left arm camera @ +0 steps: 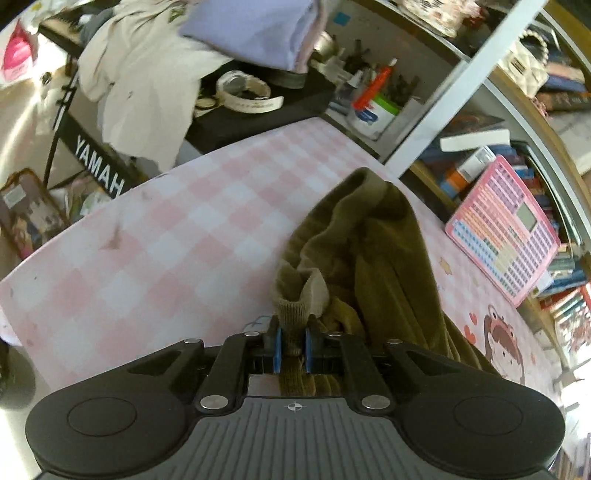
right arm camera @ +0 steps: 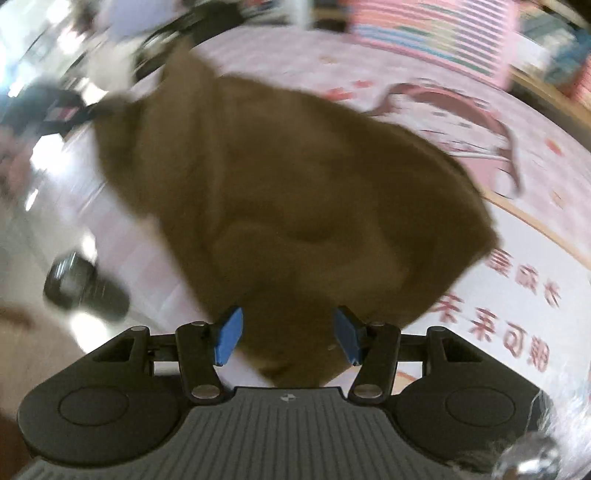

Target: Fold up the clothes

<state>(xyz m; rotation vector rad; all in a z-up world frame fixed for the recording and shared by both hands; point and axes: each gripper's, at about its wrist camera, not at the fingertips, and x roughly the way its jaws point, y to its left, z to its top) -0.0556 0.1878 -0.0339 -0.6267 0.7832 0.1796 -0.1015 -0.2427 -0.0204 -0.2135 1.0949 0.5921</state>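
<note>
Olive-brown ribbed knit garment (left arm camera: 373, 254): bunched ahead of the left gripper (left arm camera: 292, 345), spilling forward and to the right of its fingers across the pink-and-white checked table cover (left arm camera: 166, 229). Ribbed cuff (left arm camera: 293, 314) of that garment pinched between the blue pads (left arm camera: 277, 349), jaws clenched on it with only the thickness of the knit between them. Beyond the fingertips, past the table edge: black Yamaha keyboard (left arm camera: 99, 166) draped with cream cloth (left arm camera: 147, 92), folded lavender fabric (left arm camera: 255, 29) above that. Off to the right of the fingers: pink chart board (left arm camera: 506, 236) leaning at the shelf, cartoon girl print (left arm camera: 506, 350) on the cover below it.

Seen from the right wrist, heavily motion-blurred: same olive-brown garment (right arm camera: 280, 192) spread wide ahead of the right gripper (right arm camera: 288, 338), its near edge reaching down into the gap between the blue pads (right arm camera: 229, 338). Jaws standing well apart, released, nothing gripped; whether cloth touched either pad could not be told. Right of the fingers, reddish printed characters (right arm camera: 509, 325) on the pale cover; left of them, a dark blurred object (right arm camera: 85, 288), not identifiable.
</note>
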